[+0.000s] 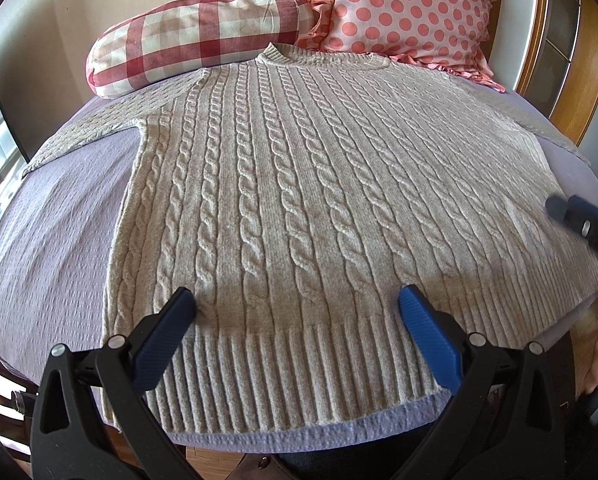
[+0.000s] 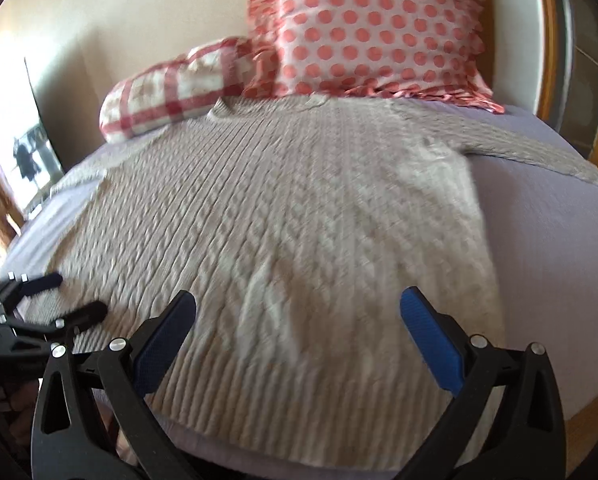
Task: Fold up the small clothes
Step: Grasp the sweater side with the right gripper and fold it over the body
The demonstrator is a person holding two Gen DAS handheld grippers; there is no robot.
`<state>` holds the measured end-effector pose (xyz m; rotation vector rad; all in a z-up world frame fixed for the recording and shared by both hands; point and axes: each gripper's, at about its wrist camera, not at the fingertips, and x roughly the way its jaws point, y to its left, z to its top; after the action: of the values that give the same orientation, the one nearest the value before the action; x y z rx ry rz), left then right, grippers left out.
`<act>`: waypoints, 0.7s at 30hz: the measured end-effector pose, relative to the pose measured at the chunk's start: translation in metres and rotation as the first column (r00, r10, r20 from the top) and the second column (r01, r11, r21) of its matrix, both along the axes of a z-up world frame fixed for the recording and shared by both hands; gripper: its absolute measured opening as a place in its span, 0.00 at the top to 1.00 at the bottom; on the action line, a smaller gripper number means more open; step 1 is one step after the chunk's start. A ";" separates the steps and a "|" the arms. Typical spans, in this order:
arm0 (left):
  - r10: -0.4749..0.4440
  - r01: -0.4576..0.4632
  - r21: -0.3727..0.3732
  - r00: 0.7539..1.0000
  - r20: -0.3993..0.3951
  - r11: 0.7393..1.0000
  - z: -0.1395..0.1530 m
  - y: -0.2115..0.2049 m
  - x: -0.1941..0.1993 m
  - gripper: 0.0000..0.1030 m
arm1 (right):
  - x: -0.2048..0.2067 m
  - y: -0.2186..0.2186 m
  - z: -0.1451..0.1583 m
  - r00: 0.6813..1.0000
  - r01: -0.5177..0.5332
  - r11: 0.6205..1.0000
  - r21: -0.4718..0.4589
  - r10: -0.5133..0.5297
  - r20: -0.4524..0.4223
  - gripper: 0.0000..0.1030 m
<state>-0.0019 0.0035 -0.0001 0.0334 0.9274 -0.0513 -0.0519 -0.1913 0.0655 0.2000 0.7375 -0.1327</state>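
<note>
The left tongs (image 1: pixel 297 300) are gaping wide, holding nothing, hovering over the ribbed hem of the cable-knit sweater (image 1: pixel 307 184). The right tongs (image 2: pixel 297 304) are likewise spread wide and gripping nothing; their view is smearing with blur, hiding the knit's detail. The sweater is lying flat on the bed (image 1: pixel 51 248) ahead of both. Beyond its collar, a checked bolster (image 1: pixel 195 36) and a polka-dot pillow (image 1: pixel 403 12) are resting.
</note>
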 end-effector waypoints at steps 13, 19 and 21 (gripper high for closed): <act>0.156 -0.102 -0.314 0.976 0.151 0.944 0.047 0.089 0.066 0.02 | 0.053 -0.353 0.016 0.690 0.700 0.617 0.359 -0.713 -0.121 0.58; 0.227 -0.152 -0.404 0.963 0.147 0.902 0.046 0.127 0.088 0.02 | 0.054 -0.392 -0.007 0.582 0.772 0.493 0.402 -0.802 -0.134 0.65; 0.240 -0.161 -0.432 0.961 0.136 0.887 0.043 0.136 0.092 0.02 | 0.062 -0.396 -0.012 0.587 0.766 0.504 0.399 -0.801 -0.115 0.72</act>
<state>0.0901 0.1397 0.0434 -0.4519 0.7124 -0.0520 0.0101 -0.5876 0.0539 0.9611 0.5245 -0.8596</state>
